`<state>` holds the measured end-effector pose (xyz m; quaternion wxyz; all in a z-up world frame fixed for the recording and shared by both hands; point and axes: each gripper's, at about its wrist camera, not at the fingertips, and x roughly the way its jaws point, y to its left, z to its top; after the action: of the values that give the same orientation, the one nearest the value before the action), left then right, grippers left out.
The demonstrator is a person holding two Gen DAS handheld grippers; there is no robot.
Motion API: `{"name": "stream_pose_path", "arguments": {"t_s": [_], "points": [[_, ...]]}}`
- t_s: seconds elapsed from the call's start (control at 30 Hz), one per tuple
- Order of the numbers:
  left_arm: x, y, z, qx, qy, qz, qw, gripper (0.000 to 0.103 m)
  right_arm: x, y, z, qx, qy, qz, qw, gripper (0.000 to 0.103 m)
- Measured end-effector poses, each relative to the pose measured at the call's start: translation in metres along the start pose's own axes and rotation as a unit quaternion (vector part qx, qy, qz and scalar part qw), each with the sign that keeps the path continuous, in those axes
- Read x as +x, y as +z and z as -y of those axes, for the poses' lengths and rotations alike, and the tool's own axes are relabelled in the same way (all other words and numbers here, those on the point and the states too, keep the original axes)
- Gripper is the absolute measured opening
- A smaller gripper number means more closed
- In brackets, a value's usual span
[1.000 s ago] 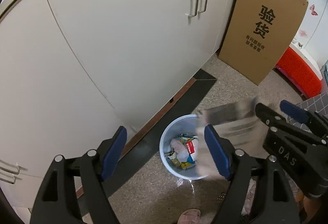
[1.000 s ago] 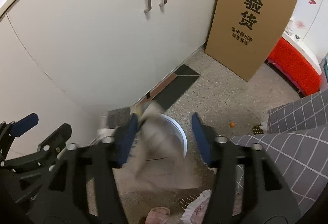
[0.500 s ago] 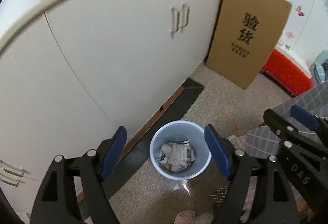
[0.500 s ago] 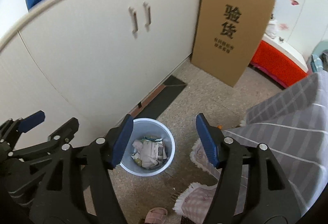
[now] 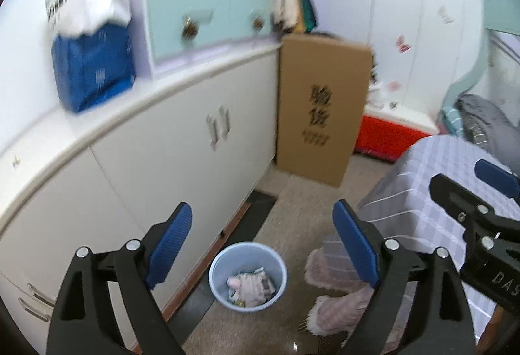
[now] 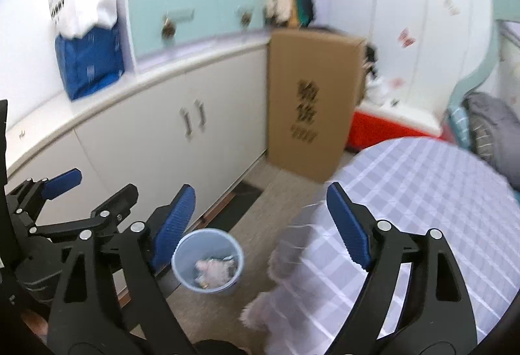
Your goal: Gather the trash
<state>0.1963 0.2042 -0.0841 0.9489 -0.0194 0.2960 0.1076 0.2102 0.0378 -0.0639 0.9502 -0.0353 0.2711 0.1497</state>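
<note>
A light blue trash bin [image 5: 217, 277] [image 6: 184, 273] stands on the floor by the white cabinet, far below both grippers. Crumpled paper and wrappers [image 5: 251, 285] [image 6: 214, 269] lie inside it. My left gripper [image 5: 261, 218] hangs high above the bin, its jaws opening with nothing between them. My right gripper [image 6: 261, 195] is beside it on the right, jaws also opening and empty. In the right wrist view the left gripper [image 6: 94, 192] shows at the left edge. The right gripper [image 5: 487, 192] shows at the right edge of the left wrist view.
A long white cabinet [image 5: 162, 153] runs along the left, with a blue bag [image 5: 92, 69] on top. A tall cardboard box [image 5: 320, 114] leans at its far end. A bed with a checked cover [image 6: 422, 192] fills the right. Fluffy slippers [image 5: 331, 306] lie by the bin.
The crumpled paper that was between the right gripper's jaws dropped into the bin. Both grippers rose and drew back from the bin, tilting up, and their jaws widened.
</note>
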Motion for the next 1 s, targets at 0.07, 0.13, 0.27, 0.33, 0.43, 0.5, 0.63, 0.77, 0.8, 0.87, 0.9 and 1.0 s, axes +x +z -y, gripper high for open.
{"name": "stream_pose_path", "arguments": {"t_s": [0.07,0.13,0.27,0.33,0.43,0.5,0.63,0.77,0.8,0.87,0.9,1.0], "points": [[-0.025,0.0,0.014,0.012,-0.001,0.025,0.9996,0.089,-0.025,0.0,0.015,0.004,-0.015,0.018,1.0,0.085],[-0.048,0.001,0.028,0.02,-0.011,0.043,0.9988,0.09,-0.056,-0.002,0.03,0.01,-0.028,0.043,0.999,0.086],[-0.098,-0.001,0.056,0.031,-0.035,0.078,0.9959,0.093,-0.11,-0.012,0.054,0.017,-0.057,0.079,0.995,0.091],[-0.116,-0.003,0.067,0.04,-0.039,0.092,0.9942,0.094,-0.133,-0.019,0.065,0.023,-0.07,0.092,0.993,0.092],[-0.146,-0.007,0.084,0.053,-0.051,0.112,0.991,0.095,-0.164,-0.03,0.078,0.035,-0.079,0.108,0.99,0.093],[-0.167,-0.012,0.096,0.058,-0.063,0.121,0.9889,0.096,-0.185,-0.037,0.087,0.047,-0.083,0.117,0.989,0.094],[-0.194,-0.02,0.113,0.073,-0.081,0.13,0.9854,0.097,-0.223,-0.05,0.097,0.063,-0.095,0.133,0.984,0.095],[-0.224,-0.029,0.123,0.083,-0.088,0.149,0.9814,0.098,-0.255,-0.062,0.101,0.069,-0.114,0.161,0.978,0.097],[-0.229,-0.03,0.123,0.081,-0.093,0.155,0.9803,0.098,-0.262,-0.065,0.103,0.072,-0.118,0.167,0.976,0.097],[-0.242,-0.034,0.123,0.07,-0.108,0.165,0.9779,0.098,-0.271,-0.071,0.103,0.076,-0.124,0.175,0.974,0.097],[-0.246,-0.036,0.124,0.068,-0.11,0.168,0.9773,0.098,-0.275,-0.075,0.104,0.077,-0.128,0.178,0.973,0.097],[-0.255,-0.042,0.128,0.068,-0.117,0.176,0.9751,0.098,-0.284,-0.087,0.104,0.084,-0.127,0.183,0.971,0.097]]}}
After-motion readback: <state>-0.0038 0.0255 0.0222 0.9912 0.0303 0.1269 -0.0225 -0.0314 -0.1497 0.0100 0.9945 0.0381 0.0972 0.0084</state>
